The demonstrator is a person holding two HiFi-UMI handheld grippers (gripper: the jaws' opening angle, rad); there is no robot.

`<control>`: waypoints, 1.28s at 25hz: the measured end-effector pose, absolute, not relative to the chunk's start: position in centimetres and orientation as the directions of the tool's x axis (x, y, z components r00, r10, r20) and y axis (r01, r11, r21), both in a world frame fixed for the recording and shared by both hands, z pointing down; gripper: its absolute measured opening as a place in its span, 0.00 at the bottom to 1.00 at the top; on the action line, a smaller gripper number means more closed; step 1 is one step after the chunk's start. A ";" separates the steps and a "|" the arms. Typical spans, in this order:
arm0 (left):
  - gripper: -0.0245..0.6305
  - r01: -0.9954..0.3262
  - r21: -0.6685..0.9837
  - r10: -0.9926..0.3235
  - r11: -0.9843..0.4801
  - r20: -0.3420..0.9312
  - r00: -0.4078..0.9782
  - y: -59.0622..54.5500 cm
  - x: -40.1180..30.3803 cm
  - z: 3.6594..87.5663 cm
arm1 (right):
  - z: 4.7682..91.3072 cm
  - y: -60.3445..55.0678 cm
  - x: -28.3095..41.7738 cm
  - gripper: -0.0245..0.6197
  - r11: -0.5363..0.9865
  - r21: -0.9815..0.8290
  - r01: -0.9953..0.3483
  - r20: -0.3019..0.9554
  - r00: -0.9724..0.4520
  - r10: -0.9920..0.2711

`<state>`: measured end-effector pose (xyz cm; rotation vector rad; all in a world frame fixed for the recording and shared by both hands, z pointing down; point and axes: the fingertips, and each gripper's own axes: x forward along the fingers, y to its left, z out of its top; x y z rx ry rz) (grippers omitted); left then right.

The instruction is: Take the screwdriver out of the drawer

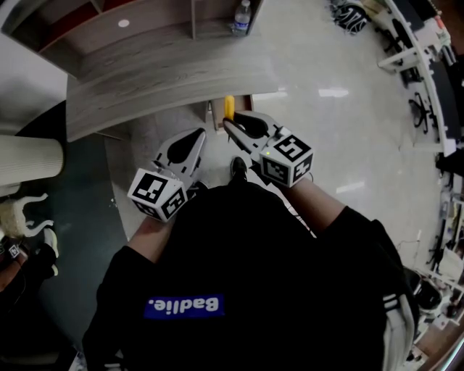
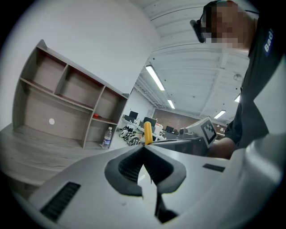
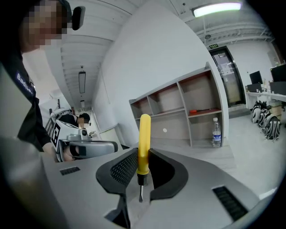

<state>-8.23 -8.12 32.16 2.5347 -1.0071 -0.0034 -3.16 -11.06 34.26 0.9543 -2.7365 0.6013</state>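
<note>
Screwdriver (image 3: 144, 134) gripped in your right tongs (image 3: 142, 157), handle at 12 o'clock, blade 6; left tongs (image 2: 144, 151) closed, empty.

Gripper views near-level, sharing shelf (image 2: 44, 107), screwdriver (image 3: 144, 143)

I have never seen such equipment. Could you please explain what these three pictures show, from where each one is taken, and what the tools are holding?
No robot here: a person holds a two-finger gripping tool in each hand. One picture comes from a camera on the person's head, looking down; the other two from a camera riding on each tool. The right gripper has its fingers closed on a yellow-handled screwdriver, handle pointing away from the hand. The left gripper is shut and empty. In front stands a wooden desk with a shelf unit; a water bottle stands on the desk.
</note>
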 end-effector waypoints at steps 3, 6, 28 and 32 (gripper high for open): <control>0.04 -0.654 0.375 -0.655 -0.657 0.146 0.742 -7.5 -8.1 32.1 | 33.4 -10.0 -3.4 0.19 0.727 -0.312 -0.612 0.279 -0.791 -0.545; 0.04 -0.653 0.371 -0.655 -0.660 0.141 0.742 -7.4 -8.0 32.0 | 32.9 -9.6 -3.6 0.19 0.738 -0.302 -0.603 0.265 -0.797 -0.543; 0.04 -0.660 0.378 -0.665 -0.649 0.138 0.734 -7.0 -8.3 31.6 | 32.9 -9.3 -4.2 0.19 0.751 -0.304 -0.586 0.258 -0.810 -0.527; 0.04 -0.657 0.379 -0.664 -0.652 0.133 0.736 -7.5 -8.2 31.7 | 33.0 -9.8 -4.2 0.19 0.749 -0.307 -0.587 0.258 -0.809 -0.528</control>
